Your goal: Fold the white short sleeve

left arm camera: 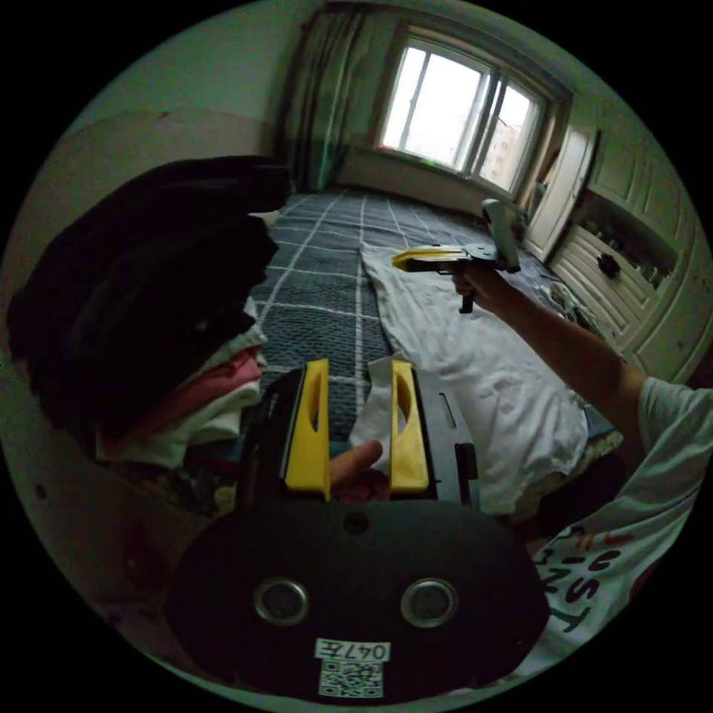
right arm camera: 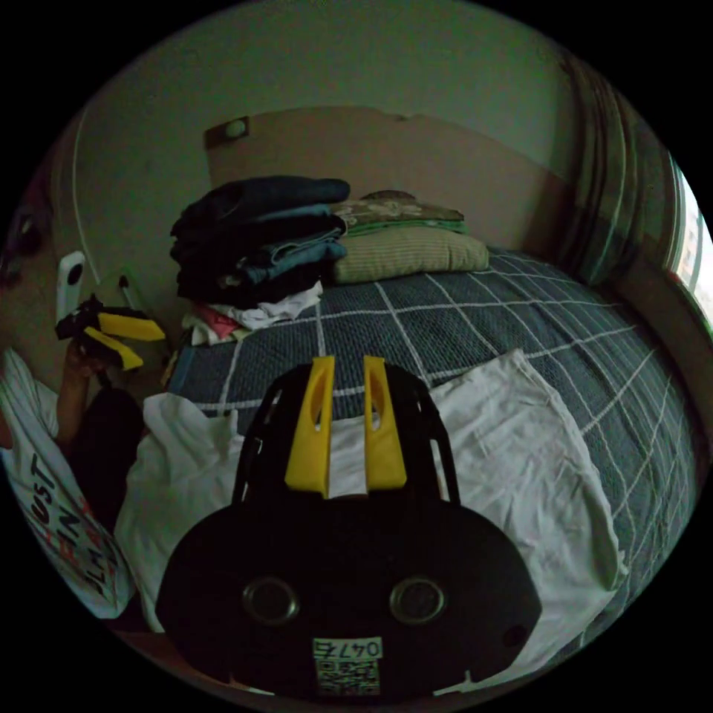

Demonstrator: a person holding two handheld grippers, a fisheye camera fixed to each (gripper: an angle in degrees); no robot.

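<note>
Stacked clothes [right arm camera: 256, 238] and pillows [right arm camera: 405, 252] block the bed's [right arm camera: 520, 319] head.

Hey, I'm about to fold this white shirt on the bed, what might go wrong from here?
The white shirt hangs over the bed's edge, so a one-sided pull may drag it off. It lies rumpled; creases could get folded in. The clothes pile stands close to the left tongs and might be knocked.
</note>
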